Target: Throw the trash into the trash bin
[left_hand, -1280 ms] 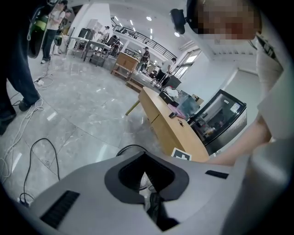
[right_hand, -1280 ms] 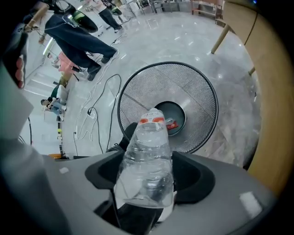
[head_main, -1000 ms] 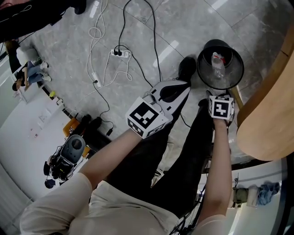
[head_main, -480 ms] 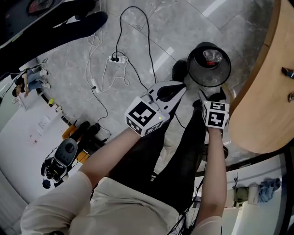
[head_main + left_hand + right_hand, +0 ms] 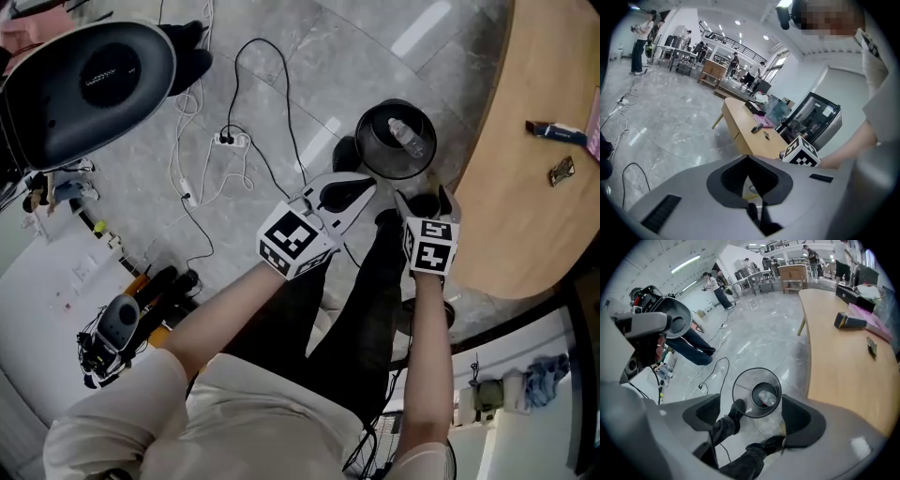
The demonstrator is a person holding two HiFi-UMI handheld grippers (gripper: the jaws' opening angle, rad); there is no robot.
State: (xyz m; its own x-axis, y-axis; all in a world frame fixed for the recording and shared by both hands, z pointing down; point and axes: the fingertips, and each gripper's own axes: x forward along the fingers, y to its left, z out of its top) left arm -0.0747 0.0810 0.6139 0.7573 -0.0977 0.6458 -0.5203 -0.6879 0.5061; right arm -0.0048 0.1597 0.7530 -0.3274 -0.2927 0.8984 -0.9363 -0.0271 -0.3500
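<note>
The black mesh trash bin (image 5: 373, 157) stands on the grey floor by the person's shoes, with a clear plastic bottle (image 5: 405, 137) lying inside. My right gripper (image 5: 426, 201) hovers just near of the bin, open and empty. In the right gripper view the bin (image 5: 740, 380) and the bottle (image 5: 765, 398) show between its spread jaws (image 5: 752, 414). My left gripper (image 5: 349, 190) is to the left of the bin, shut, with nothing seen in it. In the left gripper view its jaws (image 5: 747, 160) meet at the tips.
A curved wooden table (image 5: 525, 206) fills the right side, with a dark bar-shaped item (image 5: 555, 132) and a small object (image 5: 562, 170) on it. Cables and a power strip (image 5: 234, 140) lie on the floor. A dark round seat (image 5: 94, 80) is at top left.
The view has pulled back and swung right, so more of the table shows. Both grippers sit farther from the bin. The bottle stays in the bin.
</note>
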